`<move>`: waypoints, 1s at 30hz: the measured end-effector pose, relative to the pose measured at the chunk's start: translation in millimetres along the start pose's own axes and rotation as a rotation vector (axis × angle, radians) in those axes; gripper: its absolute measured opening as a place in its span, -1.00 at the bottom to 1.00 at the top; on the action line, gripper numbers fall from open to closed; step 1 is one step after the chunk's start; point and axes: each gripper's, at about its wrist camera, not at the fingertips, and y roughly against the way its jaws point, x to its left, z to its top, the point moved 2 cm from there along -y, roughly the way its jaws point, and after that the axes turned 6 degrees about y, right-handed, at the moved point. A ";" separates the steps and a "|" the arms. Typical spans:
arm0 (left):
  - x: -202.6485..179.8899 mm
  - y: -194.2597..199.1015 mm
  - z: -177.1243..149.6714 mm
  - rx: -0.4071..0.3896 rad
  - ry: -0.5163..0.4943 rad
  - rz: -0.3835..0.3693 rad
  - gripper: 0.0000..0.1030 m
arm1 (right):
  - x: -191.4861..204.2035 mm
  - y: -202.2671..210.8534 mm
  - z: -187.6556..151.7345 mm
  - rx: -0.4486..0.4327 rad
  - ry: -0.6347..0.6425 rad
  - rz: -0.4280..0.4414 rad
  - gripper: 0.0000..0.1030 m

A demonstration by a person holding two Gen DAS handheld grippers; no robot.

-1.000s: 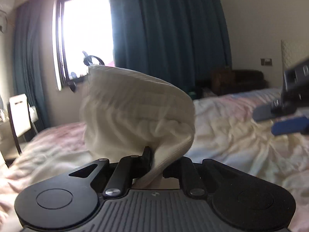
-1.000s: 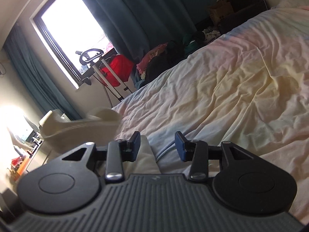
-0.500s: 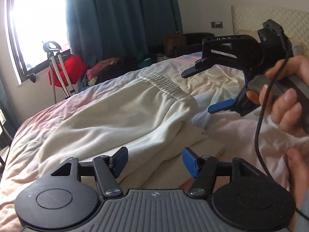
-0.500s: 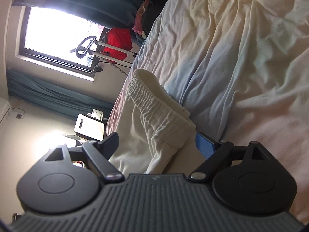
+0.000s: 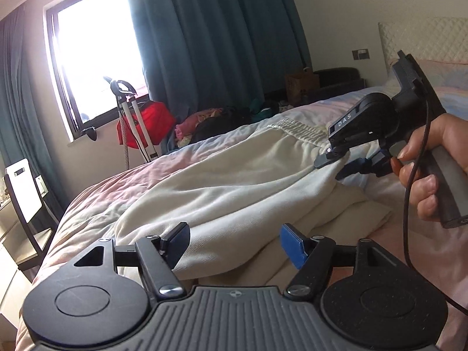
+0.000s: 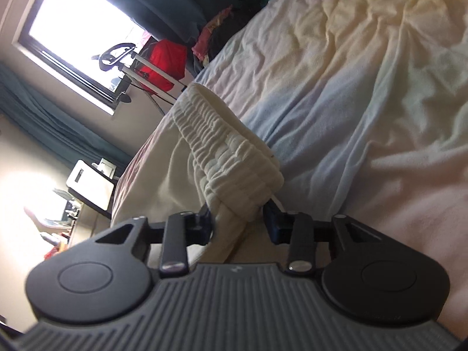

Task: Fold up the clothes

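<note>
One cream garment (image 5: 234, 184) lies folded over on the bed (image 5: 96, 193), its elastic waistband (image 6: 234, 158) toward the headboard end. Two grippers work it — the left gripper (image 5: 234, 242) hangs spread and empty over the near fold. The right gripper (image 6: 238, 222), held in a hand (image 5: 430, 172), has its two fingers closed in around the waistband corner.

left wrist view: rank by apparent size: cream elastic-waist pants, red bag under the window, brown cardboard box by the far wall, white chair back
1. Cream elastic-waist pants, largest by far, though nearest the camera.
2. Red bag.
3. White chair back, close to the bag; fisheye edge makes that unsure.
4. Brown cardboard box, smallest, but farthest away.
</note>
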 end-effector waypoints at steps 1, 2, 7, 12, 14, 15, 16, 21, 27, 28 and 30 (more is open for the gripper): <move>0.2 -1.1 -1.0 -0.004 -0.004 0.013 0.42 | 7.0 3.6 0.7 -0.029 0.040 -0.009 -0.32; 0.4 -2.3 -2.1 -0.008 -0.009 0.026 0.42 | 14.1 8.5 1.8 -0.057 0.075 -0.011 -0.36; 10.8 -12.0 -8.0 -0.003 -0.012 0.140 0.42 | 32.5 33.8 10.5 -0.176 0.140 0.061 -0.50; 21.8 -18.0 -11.4 0.053 0.006 0.220 0.47 | 31.2 49.3 17.5 -0.228 0.117 0.120 -0.52; 25.7 -17.8 -12.9 0.068 0.020 0.261 0.57 | 27.3 53.9 17.3 -0.231 0.106 0.121 -0.52; 28.6 -17.3 -13.4 0.075 0.036 0.282 0.60 | 23.7 53.9 15.9 -0.220 0.094 0.111 -0.52; 34.0 -15.4 -13.3 0.083 0.071 0.304 0.63 | 19.5 53.4 12.3 -0.205 0.079 0.097 -0.52; 72.9 1.3 -14.2 0.139 0.348 0.326 0.74 | -1.7 40.3 -8.6 -0.076 0.051 -0.015 -0.52; 73.9 16.1 -18.5 0.186 0.334 0.340 0.67 | -9.4 43.4 -18.3 -0.051 0.033 -0.057 -0.53; 75.6 18.2 -18.1 0.185 0.352 0.335 0.67 | -5.1 47.8 -18.0 -0.071 0.059 -0.054 -0.56; 78.9 22.3 -17.3 0.182 0.389 0.326 0.67 | 8.7 62.0 -12.7 -0.144 0.125 -0.018 -0.57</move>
